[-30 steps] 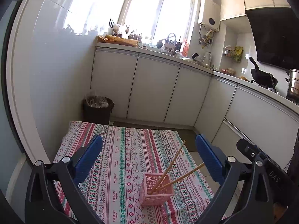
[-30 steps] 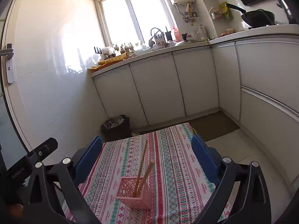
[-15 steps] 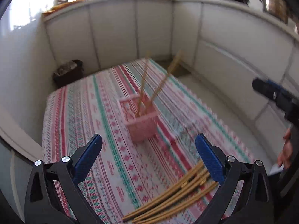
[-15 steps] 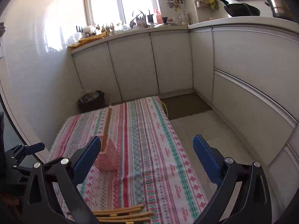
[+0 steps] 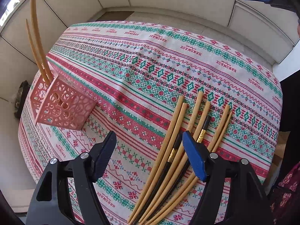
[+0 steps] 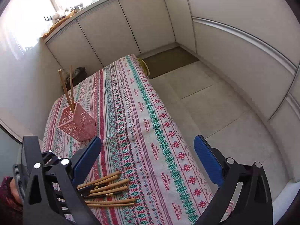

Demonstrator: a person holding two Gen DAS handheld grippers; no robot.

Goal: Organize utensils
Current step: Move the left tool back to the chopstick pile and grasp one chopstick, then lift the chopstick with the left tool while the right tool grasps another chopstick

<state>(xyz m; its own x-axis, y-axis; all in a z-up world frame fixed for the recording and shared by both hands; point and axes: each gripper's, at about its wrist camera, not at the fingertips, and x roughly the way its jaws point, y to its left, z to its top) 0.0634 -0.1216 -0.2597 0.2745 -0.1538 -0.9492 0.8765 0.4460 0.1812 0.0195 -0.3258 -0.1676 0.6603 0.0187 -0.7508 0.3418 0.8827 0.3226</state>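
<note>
A pink perforated holder (image 5: 61,105) stands on the patterned tablecloth (image 5: 150,60) at the left, with two wooden chopsticks (image 5: 37,43) upright in it. Several loose chopsticks (image 5: 178,146), wooden and black, lie in a bundle on the cloth. My left gripper (image 5: 150,144) is open just above the bundle, its right finger over the sticks. My right gripper (image 6: 148,150) is open and empty above the cloth, with the bundle (image 6: 108,189) at its lower left and the holder (image 6: 76,123) further left. The left gripper's body (image 6: 46,168) shows beside it.
White kitchen cabinets (image 6: 131,22) surround the low table. A tiled floor (image 6: 206,97) lies to its right with a dark mat (image 6: 168,61). A dark bin (image 6: 78,75) stands behind the table's far corner.
Both grippers have tilted down and moved closer to the table. The left gripper has come down over the loose chopstick bundle. The holder has shifted to the left of both views.
</note>
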